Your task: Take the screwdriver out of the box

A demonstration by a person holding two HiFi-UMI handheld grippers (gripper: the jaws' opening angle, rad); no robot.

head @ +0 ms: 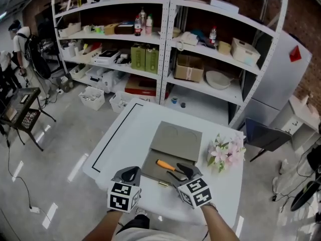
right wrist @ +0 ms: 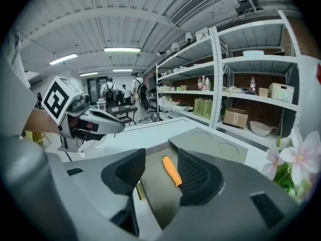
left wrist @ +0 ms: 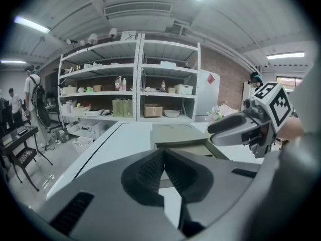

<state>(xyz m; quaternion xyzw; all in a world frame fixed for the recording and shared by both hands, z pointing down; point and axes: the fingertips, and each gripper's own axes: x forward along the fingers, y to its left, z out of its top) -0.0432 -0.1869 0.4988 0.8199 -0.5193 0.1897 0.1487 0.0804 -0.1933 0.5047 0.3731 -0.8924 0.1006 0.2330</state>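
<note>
Head view: orange screwdriver lies in the open grey box on the white desk | right gripper jaws spread wide (screwdriver handle shows between them, not pinched) | left gripper jaws pressed together.

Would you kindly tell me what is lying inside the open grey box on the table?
An orange-handled screwdriver lies in the box. Its tip and part of the tray are covered by the open right gripper, so anything else there cannot be seen.
</note>
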